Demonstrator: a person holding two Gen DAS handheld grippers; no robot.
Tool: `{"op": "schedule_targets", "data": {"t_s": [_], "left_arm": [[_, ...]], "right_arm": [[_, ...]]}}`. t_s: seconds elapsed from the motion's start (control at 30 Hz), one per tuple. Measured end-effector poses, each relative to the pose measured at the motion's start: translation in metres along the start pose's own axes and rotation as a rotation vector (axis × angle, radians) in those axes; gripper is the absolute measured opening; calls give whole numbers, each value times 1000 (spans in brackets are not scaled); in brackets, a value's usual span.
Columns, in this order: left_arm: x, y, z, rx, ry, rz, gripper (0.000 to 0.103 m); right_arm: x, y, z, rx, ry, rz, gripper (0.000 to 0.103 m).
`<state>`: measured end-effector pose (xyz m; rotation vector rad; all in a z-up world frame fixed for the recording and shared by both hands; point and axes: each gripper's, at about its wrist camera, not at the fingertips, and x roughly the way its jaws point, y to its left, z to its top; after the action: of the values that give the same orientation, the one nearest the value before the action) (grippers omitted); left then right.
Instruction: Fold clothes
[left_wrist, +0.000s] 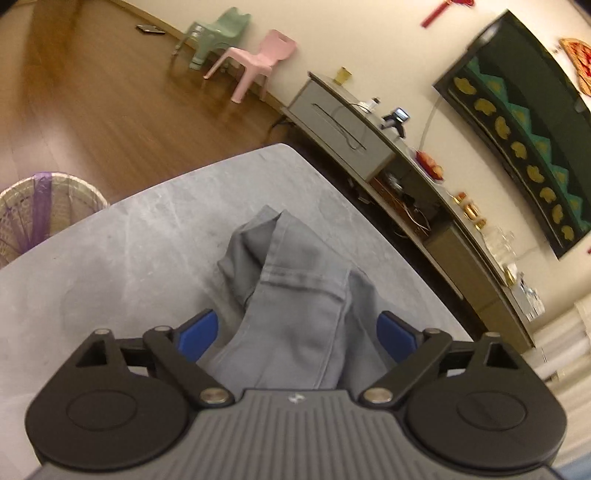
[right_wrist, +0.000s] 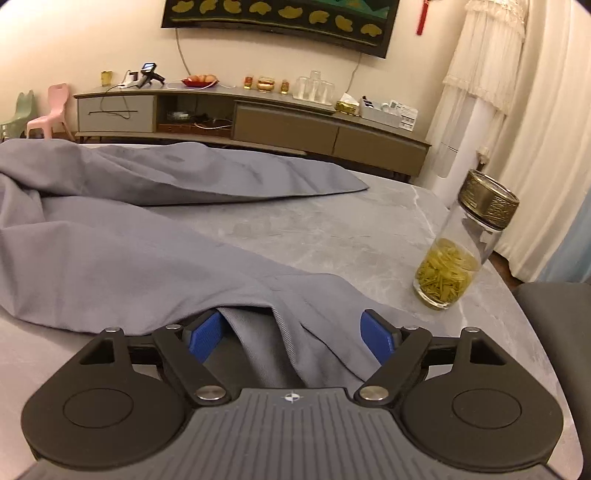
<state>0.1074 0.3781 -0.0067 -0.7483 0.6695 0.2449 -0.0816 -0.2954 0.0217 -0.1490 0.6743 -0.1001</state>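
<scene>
The left gripper (left_wrist: 297, 332) stood with its jaws wide apart, a bunched ridge of the grey trousers (left_wrist: 295, 295) lying between its 2 blue pads (left_wrist: 199, 334) but pressed by neither. In that view the garment lay crumpled on the grey marble table (left_wrist: 110, 240), 1 folded end reaching toward the far edge. A woven basket (left_wrist: 44, 206) sat on the floor off the table's far left.

The right gripper (right_wrist: 291, 338) was likewise wide open, straddling a hem or flap of the same trousers (right_wrist: 129, 240), with its pads (right_wrist: 205, 338) clear of the cloth on both sides. The fabric spread left and far across the table (right_wrist: 332, 229).

Several risks seemed likely. Closing either jaw on the heaped folds might have caught several layers at once, so the fold would have come out crooked. With both ends released, the cloth could have slumped and lost its alignment. At the near right, a glass tea bottle (right_wrist: 465, 251) stood close to the garment; a sweep of the right hand or a dragged leg could have knocked it over.
</scene>
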Motion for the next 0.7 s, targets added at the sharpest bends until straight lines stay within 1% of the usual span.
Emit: {"op": "schedule_targets", "data": {"t_s": [0.1,0.13,0.2,0.23,0.27,0.3,0.33,0.37,0.5,0.53,0.57,0.6,0.63,0.67,0.7], "left_arm": [[13,-10,-3,-37,10,-31,99],[18,-17,-4,-27,21,-28,99],[23,-26,-18,40,39,7,100],[28,-31,-23,84,44,33,87],[34,-36,-28,128,49,60,42],[38,-41,-33,171,52,82,19],[23,-49,-30,195,-3,-9,11],[8,-58,-28,218,-57,-101,8],[-53,-91,-18,310,-277,-469,5],[-89,-100,-19,362,-342,-592,5],[-124,-106,-23,433,-390,-683,5],[-159,-106,-33,537,-427,-756,6],[-181,-102,-42,625,-432,-769,6],[-198,-93,-52,711,-409,-740,7],[-208,-79,-63,781,-349,-681,8]], "right_arm": [[8,4,3,-4,-17,15,87],[10,4,4,-2,-18,17,87],[11,4,4,5,-17,19,87],[11,4,4,8,-16,19,87],[11,3,5,12,-16,21,87],[12,3,5,17,-17,23,87],[13,3,6,22,-17,24,87],[14,3,7,33,-16,28,87],[18,-1,8,73,-14,43,87],[18,-1,8,76,-14,44,87],[18,-2,7,77,-13,43,87],[20,-5,7,82,-12,42,87],[21,-8,8,89,-11,41,87],[22,-12,8,104,-13,43,87],[22,-17,9,125,-17,48,87]]}}
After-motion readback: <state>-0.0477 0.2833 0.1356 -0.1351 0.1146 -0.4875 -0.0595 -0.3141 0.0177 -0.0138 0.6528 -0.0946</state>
